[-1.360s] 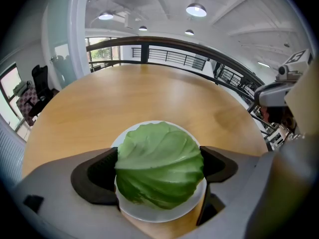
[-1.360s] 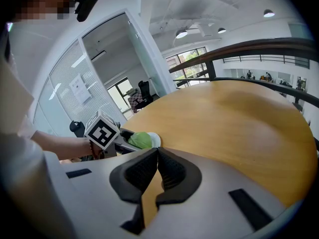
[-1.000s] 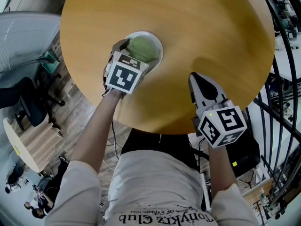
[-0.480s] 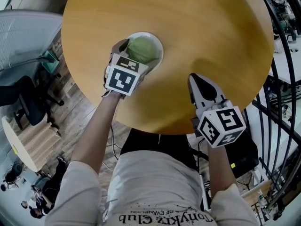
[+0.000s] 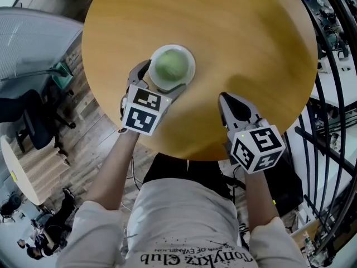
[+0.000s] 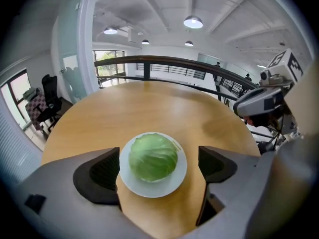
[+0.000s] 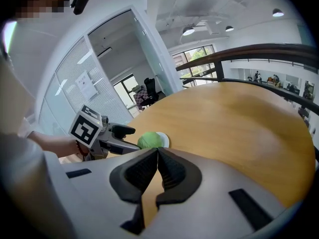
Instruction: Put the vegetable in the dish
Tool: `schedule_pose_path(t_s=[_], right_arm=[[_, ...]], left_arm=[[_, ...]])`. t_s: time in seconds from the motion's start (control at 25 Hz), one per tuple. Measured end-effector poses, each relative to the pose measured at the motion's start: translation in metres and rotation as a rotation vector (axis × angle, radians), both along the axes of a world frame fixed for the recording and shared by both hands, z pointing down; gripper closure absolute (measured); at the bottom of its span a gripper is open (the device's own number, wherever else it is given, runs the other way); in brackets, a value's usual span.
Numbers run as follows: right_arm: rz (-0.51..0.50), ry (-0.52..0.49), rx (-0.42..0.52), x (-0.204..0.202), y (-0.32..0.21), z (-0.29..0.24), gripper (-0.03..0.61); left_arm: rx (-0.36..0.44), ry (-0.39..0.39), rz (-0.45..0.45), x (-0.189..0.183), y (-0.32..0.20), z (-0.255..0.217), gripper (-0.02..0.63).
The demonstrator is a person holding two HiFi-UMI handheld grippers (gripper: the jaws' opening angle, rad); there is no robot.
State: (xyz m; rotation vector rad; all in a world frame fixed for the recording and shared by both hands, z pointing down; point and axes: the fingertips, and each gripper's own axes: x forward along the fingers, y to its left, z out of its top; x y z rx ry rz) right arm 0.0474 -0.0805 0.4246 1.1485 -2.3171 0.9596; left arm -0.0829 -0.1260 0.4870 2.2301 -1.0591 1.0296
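Right gripper (image 7: pixel 157 156), nearest: jaws clenched together, empty, over the table's (image 7: pixel 239 128) near edge. Left gripper (image 6: pixel 158 166): jaws released wide, flanking the white dish (image 6: pixel 149 191) that holds the cabbage (image 6: pixel 153 157); only its own view shows this gap. In the right gripper view, the cabbage half hides the dish.

Below me: a round wooden counter (image 5: pixel 240 32) on a plank floor (image 5: pixel 92 119), with a black office chair (image 5: pixel 30 124) and a pale side table (image 5: pixel 22 175) to my left. Black railing (image 5: pixel 334 94) curves past on my right. Overhead, round ceiling lamps (image 6: pixel 193 22) are lit beside tall windows (image 6: pixel 107 63).
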Motion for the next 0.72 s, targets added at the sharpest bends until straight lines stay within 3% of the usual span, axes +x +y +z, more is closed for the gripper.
schedule_pose_path(t_s=[0.28, 0.32, 0.4, 0.52, 0.64, 0.72], right_arm=[[-0.102, 0.052, 0.015, -0.021, 0.024, -0.021, 0.554], [-0.113, 0.058, 0.026, -0.024, 0.027, -0.026, 0.554], [-0.125, 0.066, 0.044, -0.026, 0.033, -0.034, 0.554], [-0.122, 0.069, 0.072, -0.019, 0.045, -0.049, 0.554], [-0.120, 0.074, 0.108, -0.016, 0.052, -0.065, 0.554], [-0.130, 0.080, 0.126, -0.022, 0.057, -0.073, 0.554]], left_arm=[[0.063, 0.113, -0.054, -0.007, 0.042, -0.062, 0.130], [0.082, 0.133, -0.083, -0.011, 0.047, -0.072, 0.163], [0.127, 0.158, -0.144, -0.020, 0.058, -0.090, 0.337], [0.166, 0.172, -0.182, -0.022, 0.082, -0.110, 0.472], [0.187, 0.194, -0.187, -0.021, 0.102, -0.125, 0.548], [0.206, 0.204, -0.194, -0.026, 0.111, -0.135, 0.566]])
